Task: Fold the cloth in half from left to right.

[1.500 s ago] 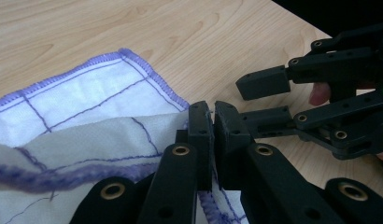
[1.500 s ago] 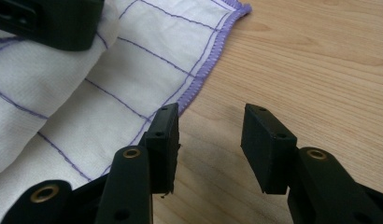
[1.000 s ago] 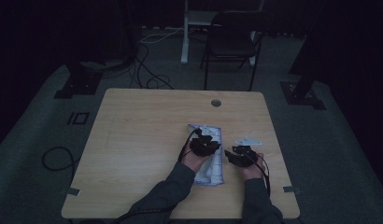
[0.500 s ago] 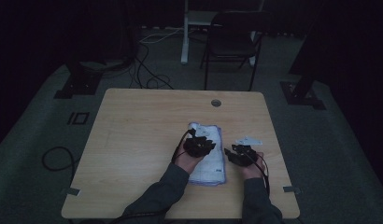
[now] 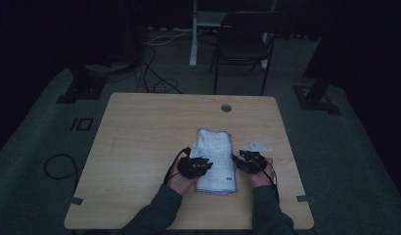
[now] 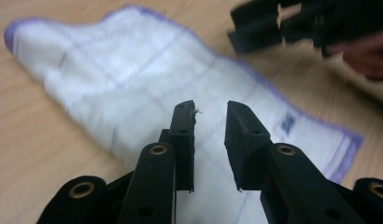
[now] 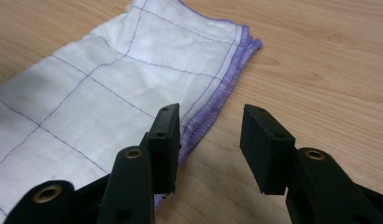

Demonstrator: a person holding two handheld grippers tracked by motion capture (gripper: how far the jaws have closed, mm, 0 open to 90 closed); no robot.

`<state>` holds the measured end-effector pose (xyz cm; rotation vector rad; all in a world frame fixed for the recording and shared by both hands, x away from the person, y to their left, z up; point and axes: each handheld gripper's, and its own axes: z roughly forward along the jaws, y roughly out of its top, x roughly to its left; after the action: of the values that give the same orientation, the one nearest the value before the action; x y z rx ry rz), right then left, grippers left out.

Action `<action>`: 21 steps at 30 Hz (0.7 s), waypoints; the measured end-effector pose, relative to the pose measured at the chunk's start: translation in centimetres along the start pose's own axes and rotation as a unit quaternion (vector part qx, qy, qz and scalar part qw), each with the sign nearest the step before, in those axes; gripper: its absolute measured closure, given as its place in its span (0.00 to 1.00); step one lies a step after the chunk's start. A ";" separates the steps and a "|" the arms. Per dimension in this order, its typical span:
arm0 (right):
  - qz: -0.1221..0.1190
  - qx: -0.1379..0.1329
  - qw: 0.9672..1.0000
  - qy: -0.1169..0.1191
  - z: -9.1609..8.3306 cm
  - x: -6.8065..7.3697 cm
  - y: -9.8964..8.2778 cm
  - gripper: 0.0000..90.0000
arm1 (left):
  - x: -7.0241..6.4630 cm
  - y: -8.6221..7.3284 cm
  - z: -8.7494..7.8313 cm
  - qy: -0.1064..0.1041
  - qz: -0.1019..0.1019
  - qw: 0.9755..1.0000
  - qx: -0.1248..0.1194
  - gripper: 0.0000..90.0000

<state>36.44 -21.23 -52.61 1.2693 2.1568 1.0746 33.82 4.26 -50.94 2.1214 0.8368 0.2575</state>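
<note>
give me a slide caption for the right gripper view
Open right claw poised at the purple-stitched edge of a folded white cloth on a wooden table.

text: none legible | labels: none | cloth (image 6: 133, 88) tag: blurred

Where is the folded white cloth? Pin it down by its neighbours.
In the high view the cloth lies on the table right of centre, near the person's edge, between the left gripper and right gripper.
</note>
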 end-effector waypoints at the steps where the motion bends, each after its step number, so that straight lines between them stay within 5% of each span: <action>1: -0.001 0.000 1.000 0.000 0.0 0.0 0.0 0.65 | 0.0 -0.4 0.0 0.000 0.002 1.000 0.003 0.82; 14: -0.001 0.001 1.000 -0.005 0.2 0.0 0.3 0.65 | 0.0 -3.1 -0.2 0.007 -0.002 1.000 0.030 0.85; 21: -0.015 -0.013 1.000 -0.007 0.2 0.4 2.3 0.64 | 0.3 -3.6 -0.2 0.013 -0.008 0.999 0.033 0.93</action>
<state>37.58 -20.12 -50.90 1.2265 2.1383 1.0739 32.19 6.18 -53.57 2.1753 0.8889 0.2529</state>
